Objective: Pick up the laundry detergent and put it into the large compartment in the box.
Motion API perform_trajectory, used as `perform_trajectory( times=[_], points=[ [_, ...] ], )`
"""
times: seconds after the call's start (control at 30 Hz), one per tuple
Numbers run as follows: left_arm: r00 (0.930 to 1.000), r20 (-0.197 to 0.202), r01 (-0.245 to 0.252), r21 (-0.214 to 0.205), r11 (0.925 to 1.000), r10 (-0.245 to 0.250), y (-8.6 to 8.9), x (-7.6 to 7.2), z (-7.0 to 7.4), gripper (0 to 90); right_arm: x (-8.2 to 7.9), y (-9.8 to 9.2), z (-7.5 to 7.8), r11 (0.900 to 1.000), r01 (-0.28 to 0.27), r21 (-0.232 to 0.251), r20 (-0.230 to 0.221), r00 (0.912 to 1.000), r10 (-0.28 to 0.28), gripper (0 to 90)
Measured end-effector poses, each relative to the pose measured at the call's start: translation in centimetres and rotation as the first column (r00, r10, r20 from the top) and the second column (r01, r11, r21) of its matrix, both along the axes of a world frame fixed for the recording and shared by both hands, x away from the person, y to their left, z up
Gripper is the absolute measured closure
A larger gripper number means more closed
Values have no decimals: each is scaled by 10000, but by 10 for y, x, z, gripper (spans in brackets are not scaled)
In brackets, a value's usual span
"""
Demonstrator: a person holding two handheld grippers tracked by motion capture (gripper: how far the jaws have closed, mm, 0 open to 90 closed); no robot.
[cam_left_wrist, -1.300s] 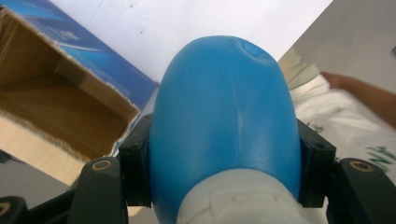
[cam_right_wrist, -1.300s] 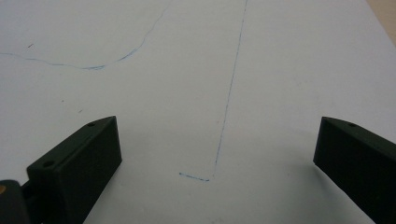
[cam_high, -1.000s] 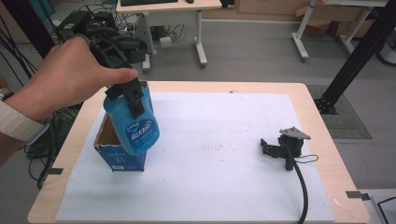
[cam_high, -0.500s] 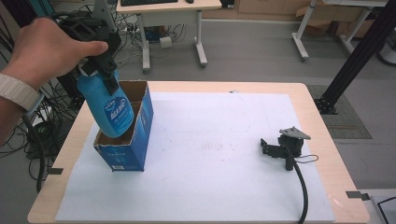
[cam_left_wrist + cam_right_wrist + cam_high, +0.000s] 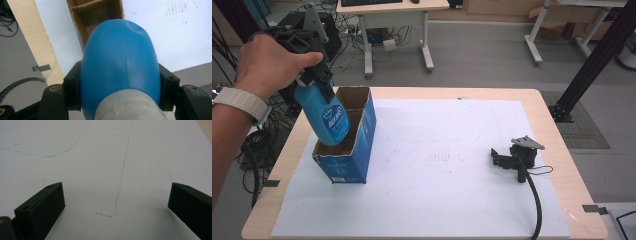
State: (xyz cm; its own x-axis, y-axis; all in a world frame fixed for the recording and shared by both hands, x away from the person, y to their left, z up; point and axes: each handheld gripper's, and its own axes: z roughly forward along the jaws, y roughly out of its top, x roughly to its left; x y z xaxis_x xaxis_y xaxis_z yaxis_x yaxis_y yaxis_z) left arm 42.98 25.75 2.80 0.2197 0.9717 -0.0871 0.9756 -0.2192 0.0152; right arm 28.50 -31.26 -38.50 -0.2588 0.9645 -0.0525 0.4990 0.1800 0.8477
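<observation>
On the white-papered worktop (image 5: 422,200) I am holding the blue bottle (image 5: 326,117) pinched near its white cap in my left hand-held gripper (image 5: 314,80), its base hanging partly inside the open blue carton (image 5: 357,150) directly below, while my right hand-held gripper (image 5: 512,159) is lying spread and idle; next, I judge, a straight lowering into the compartment.

Box (image 5: 347,145) on the sheet (image 5: 437,190) at the table's (image 5: 557,130) left side. Bottle (image 5: 324,117) tilted above the box's near compartment, base at its opening, clamped near the neck in the left gripper (image 5: 314,80). Right gripper (image 5: 517,157) lies on the sheet at right, well apart, jaws wide; cable (image 5: 534,205) trails toward the near edge.
</observation>
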Motion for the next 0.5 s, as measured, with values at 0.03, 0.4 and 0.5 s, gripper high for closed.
perform_trajectory(
  times=[0.03,0.4,0.5],
  points=[
    [10000,-15,-25,-8,10000,25,1,1,-2,381,0,0,0,10000,-1,-1,1,10000,1,3],
    [9996,37,-294,89,9995,293,1,11,-30,381,0,0,0,10000,0,1,0,10000,0,3],
    [9995,17,-308,117,9995,308,-2,14,-37,381,0,0,0,10000,0,0,1,10000,0,3]
  ],
)
